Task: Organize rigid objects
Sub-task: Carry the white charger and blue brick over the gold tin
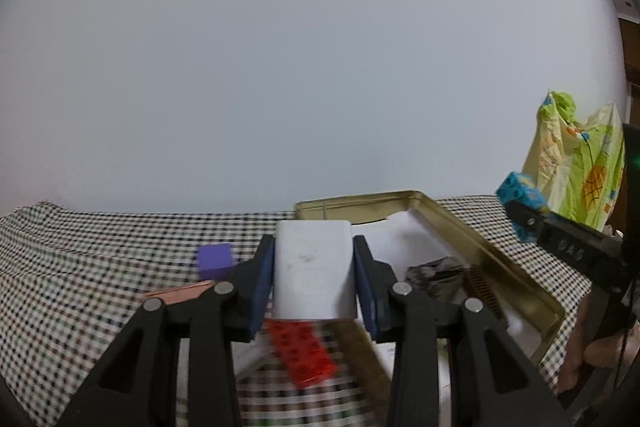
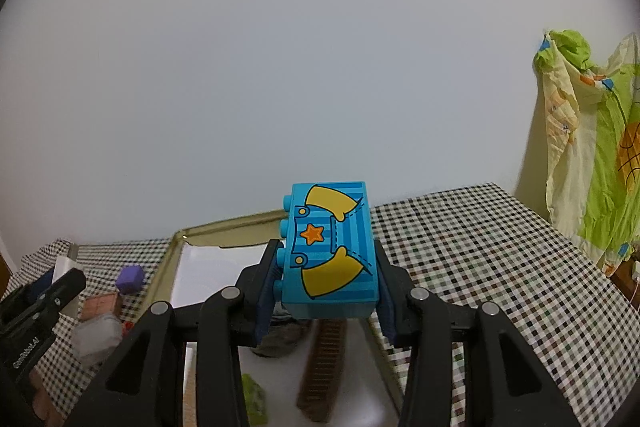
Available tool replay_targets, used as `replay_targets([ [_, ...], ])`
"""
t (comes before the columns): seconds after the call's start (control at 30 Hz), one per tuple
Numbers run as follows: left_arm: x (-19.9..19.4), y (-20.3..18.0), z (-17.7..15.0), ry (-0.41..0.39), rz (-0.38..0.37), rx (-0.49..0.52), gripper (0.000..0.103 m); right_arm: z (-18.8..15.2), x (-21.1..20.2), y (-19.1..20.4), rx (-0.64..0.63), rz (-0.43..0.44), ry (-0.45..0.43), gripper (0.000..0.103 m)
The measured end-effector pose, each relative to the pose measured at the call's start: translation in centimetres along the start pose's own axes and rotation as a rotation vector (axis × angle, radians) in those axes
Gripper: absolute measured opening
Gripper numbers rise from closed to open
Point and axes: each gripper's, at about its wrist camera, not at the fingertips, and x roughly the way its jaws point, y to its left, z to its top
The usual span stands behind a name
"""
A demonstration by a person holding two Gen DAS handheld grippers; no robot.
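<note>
My left gripper (image 1: 314, 279) is shut on a white rectangular block (image 1: 314, 267), held above the checked tablecloth. My right gripper (image 2: 326, 279) is shut on a blue toy brick (image 2: 330, 251) with yellow shapes and an orange star, held above the gold tin tray (image 2: 224, 227). The tray also shows in the left wrist view (image 1: 500, 259), with the right gripper and blue brick (image 1: 520, 191) at its right. A red studded brick (image 1: 304, 351) lies blurred below the white block. A purple cube (image 1: 214, 259) sits on the cloth at left.
The tray holds a brown comb (image 2: 324, 367), a dark grey lump (image 1: 436, 275) and a green piece (image 2: 254, 399). A copper-pink flat piece (image 1: 180, 295) lies by the purple cube. A green printed cloth (image 2: 592, 155) hangs at right. The wall is behind.
</note>
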Motion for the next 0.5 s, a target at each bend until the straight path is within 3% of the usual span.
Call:
replay_targets([
  [0.2,1.4,-2.3,0.2,0.031,-0.026,0.030,0.037,0.0,0.9,-0.4,-0.023,0.001,0.031,0.045],
  [0.5,3.6,-4.7,0.5,0.094,-0.004,0.064,0.037,-0.4,2.4,-0.3,-0.030,0.020,0.082,0.045],
])
